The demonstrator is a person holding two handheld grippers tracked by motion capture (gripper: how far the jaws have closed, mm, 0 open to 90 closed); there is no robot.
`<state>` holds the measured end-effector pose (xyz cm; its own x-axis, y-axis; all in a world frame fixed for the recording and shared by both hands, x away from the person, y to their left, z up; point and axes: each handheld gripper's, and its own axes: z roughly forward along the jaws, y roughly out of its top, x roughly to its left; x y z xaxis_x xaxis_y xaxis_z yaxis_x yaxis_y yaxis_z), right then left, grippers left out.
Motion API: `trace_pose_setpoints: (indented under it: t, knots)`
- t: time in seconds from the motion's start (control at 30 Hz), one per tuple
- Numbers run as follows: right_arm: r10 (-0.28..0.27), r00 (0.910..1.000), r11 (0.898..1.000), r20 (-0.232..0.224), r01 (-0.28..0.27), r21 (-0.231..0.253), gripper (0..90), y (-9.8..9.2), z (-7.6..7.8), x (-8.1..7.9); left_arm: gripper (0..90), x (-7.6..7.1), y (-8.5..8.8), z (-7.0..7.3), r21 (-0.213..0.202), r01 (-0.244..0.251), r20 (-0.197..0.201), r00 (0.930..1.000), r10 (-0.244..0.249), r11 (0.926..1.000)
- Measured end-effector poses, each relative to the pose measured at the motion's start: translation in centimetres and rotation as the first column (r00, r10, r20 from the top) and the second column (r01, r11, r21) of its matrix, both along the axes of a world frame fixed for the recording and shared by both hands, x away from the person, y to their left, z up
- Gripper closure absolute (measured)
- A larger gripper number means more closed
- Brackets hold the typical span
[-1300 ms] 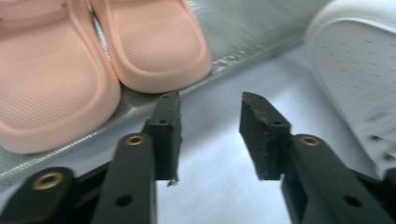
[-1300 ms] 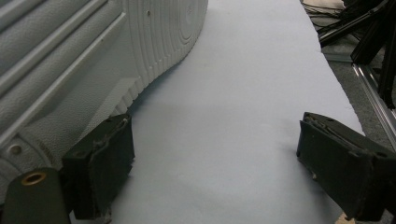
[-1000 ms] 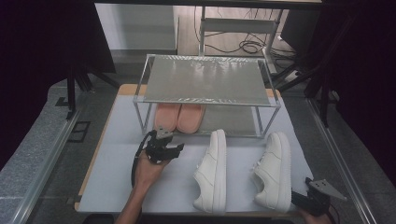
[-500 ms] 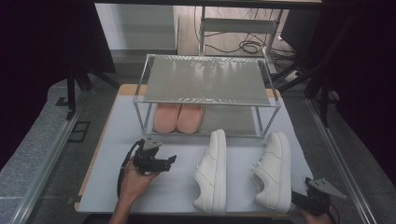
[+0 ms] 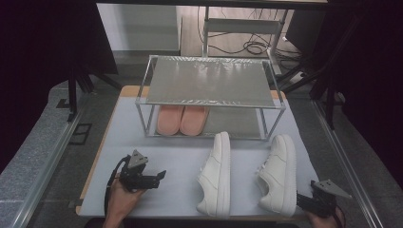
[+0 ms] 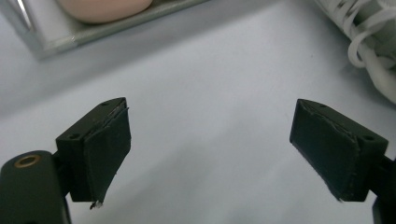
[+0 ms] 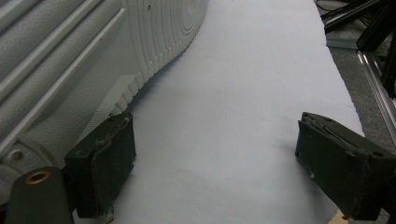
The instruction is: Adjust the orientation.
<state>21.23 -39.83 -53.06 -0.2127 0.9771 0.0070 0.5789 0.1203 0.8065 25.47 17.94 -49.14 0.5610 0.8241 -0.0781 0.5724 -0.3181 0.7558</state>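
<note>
White table (image 5: 180,161) carries two white sneakers (image 5: 215,175) before a metal rack (image 5: 209,83); left gripper (image 5: 159,176) beside them has just spread its empty jaws, right gripper (image 5: 300,201) also gapes.

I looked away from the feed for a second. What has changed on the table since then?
The left gripper has drawn back from the rack toward the table's near left edge, its jaws just opening, nothing between them. The pink slippers stay on the lower shelf. Both white sneakers, left and right, and the open right gripper kept their places.
</note>
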Motion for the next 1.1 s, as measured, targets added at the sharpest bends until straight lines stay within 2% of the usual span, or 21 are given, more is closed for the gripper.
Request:
trace_pose_setpoints:
  t: [0.13, 0.27, 0.37, 0.47, 0.57, 0.73, 0.83, 0.93, 1.0, 1.1]
  knots:
    - [-0.009, 0.9997, 1.0, -0.021, 0.009, -0.01, 13.5, 0.1, 0.3, 0.1, 12.3, -0.9, 1.1, -0.8, 0.019, -0.026, 0.005, 0.9996, 0.026, 0.9995]
    - [-0.016, 0.9991, 1.0, -0.039, 0.015, -0.024, 13.4, 0.2, 0.5, 0.1, 12.1, -1.5, 1.9, -1.7, 0.059, -0.052, 0.016, 0.9985, 0.051, 0.9969]
    - [-0.02, 0.9987, 0.999, -0.047, 0.019, -0.027, 13.4, 0.2, 0.6, 0.1, 12.1, -1.8, 2.2, -2.3, 0.075, -0.064, 0.01, 0.998, 0.063, 0.9952]
    - [-0.022, 0.9977, 0.999, -0.064, 0.019, -0.036, 13.3, 0.2, 0.9, 0.1, 12.0, -2.1, 2.2, -2.8, 0.116, -0.075, 0.01, 0.9972, 0.074, 0.9905]
    - [-0.023, 0.9981, 0.999, -0.058, 0.024, 0.021, 13.3, -0.2, 1.4, 0.1, 12.0, -2.2, 2.2, -3.0, 0.138, -0.083, 0.008, 0.9965, 0.083, 0.9869]
    - [-0.01, 0.9981, 1.0, -0.061, 0.012, 0.024, 11.7, -0.5, 2.3, -0.1, 12.1, -2.0, 2.4, -3.1, 0.136, -0.085, -0.012, 0.9961, 0.088, 0.987]
    - [0.008, 0.9977, 1.0, -0.068, -0.006, 0.02, 9.4, -0.8, 2.7, -0.2, 11.9, -1.6, 2.9, -3.2, 0.096, -0.084, -0.054, 0.9945, 0.089, 0.9918]
    - [0.029, 0.9972, 0.999, -0.07, -0.028, 0.017, 8.7, -1.0, 3.5, -0.3, 12.1, -1.7, 2.8, -3.2, 0.101, -0.085, -0.048, 0.9948, 0.09, 0.9913]
    - [0.039, 0.9968, 0.999, -0.07, -0.038, 0.013, 11.6, -1.0, 4.0, -0.3, 12.1, -1.7, 2.9, -3.3, 0.098, -0.085, -0.049, 0.9947, 0.091, 0.9915]
    - [0.035, 0.9972, 0.999, -0.066, -0.035, 0.002, 21.0, -1.0, 4.8, -0.3, 12.2, -1.7, 2.9, -3.3, 0.098, -0.087, -0.047, 0.9947, 0.091, 0.9914]
